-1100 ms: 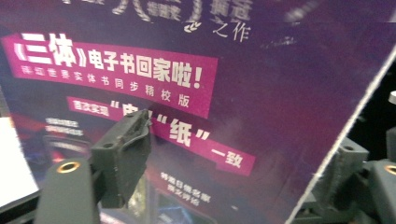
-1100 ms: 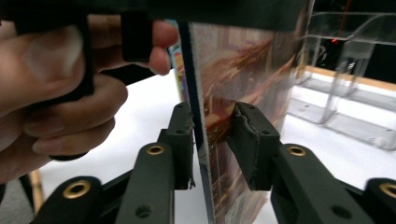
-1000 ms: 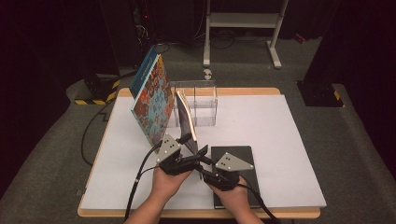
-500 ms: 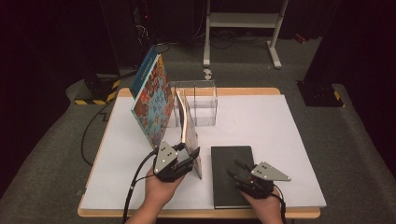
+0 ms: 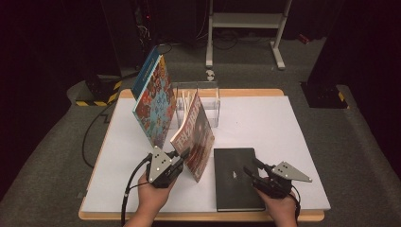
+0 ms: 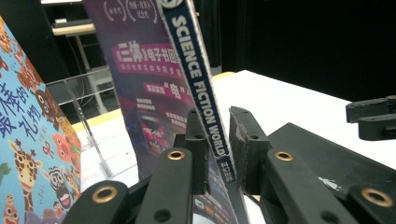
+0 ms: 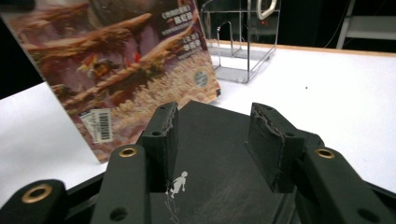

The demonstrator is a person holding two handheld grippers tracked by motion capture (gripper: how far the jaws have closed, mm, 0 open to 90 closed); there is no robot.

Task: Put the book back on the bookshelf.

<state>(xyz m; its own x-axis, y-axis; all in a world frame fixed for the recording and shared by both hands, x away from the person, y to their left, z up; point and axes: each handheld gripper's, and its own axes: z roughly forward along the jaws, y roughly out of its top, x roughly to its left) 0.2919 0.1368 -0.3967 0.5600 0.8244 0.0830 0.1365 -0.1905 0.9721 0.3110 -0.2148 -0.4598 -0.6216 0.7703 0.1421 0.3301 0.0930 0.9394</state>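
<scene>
With our left gripper (image 5: 182, 156) just closed, pinching the magazine (image 5: 195, 137) spine upright at 10 o'clock of the flat black book (image 5: 236, 177), our spread right gripper (image 5: 251, 171) hovers there; racking remains.

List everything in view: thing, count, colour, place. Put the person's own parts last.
Science Fiction World magazine: 1, reddish cover, upright at table centre, spine between the left jaws.
Children's picture book: 1, blue and orange, leaning at the holder's left.
Black book: 1, black, flat at front right.
Clear holder: 1, transparent, back of table.
Table: 1, white top, wooden edge.
Metal stand: 1, white, behind the table.
Left gripper: 1, black, closed on the magazine spine.
Right gripper: 1, black, jaws open over the black book.
Hands: 2, bottom edge.
</scene>
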